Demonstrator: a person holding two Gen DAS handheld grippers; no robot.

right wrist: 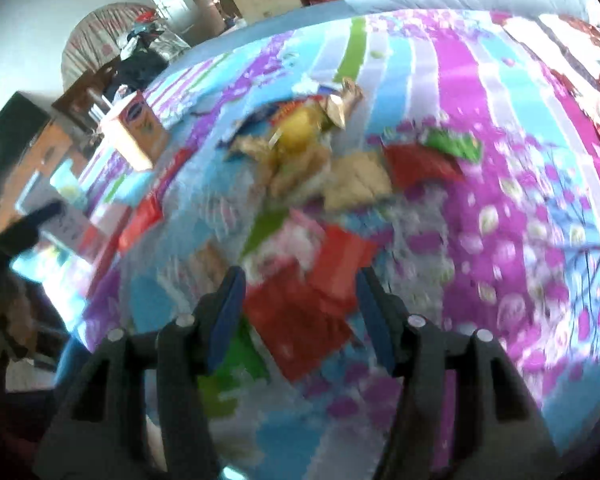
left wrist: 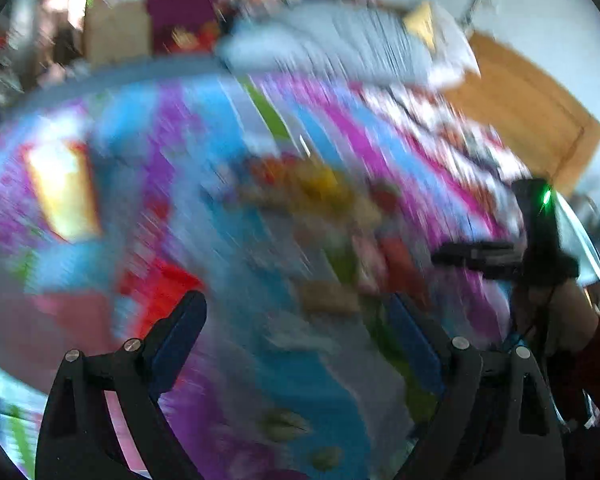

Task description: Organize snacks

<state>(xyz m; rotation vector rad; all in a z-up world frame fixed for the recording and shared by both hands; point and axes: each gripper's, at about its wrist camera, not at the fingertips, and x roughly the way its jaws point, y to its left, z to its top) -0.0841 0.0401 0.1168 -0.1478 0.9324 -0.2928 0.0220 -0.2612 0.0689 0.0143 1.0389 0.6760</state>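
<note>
Both views are smeared with motion blur, so read the details loosely.

Your left gripper has its jaws spread wide with nothing between them; only the striped bedspread shows in the gap. Your right gripper is also open, narrower, and empty. It hangs over a red packet, which shows in the gap, but the pads are not pressing on it as far as the blur allows.

Where the snacks are: a loose snack pile lies mid-bed, with yellow, tan, red and green wrappers overlapping each other. An orange carton stands upright near the left edge of the bed, well apart from the pile. Flat red packets lie between the carton and the pile.

Progress, as a judgement: early. Nothing is sorted into clear groups or a container, and most packets are jumbled. You have the whole pile left to separate. The red packet under your right gripper looks like the nearest pick.
</note>
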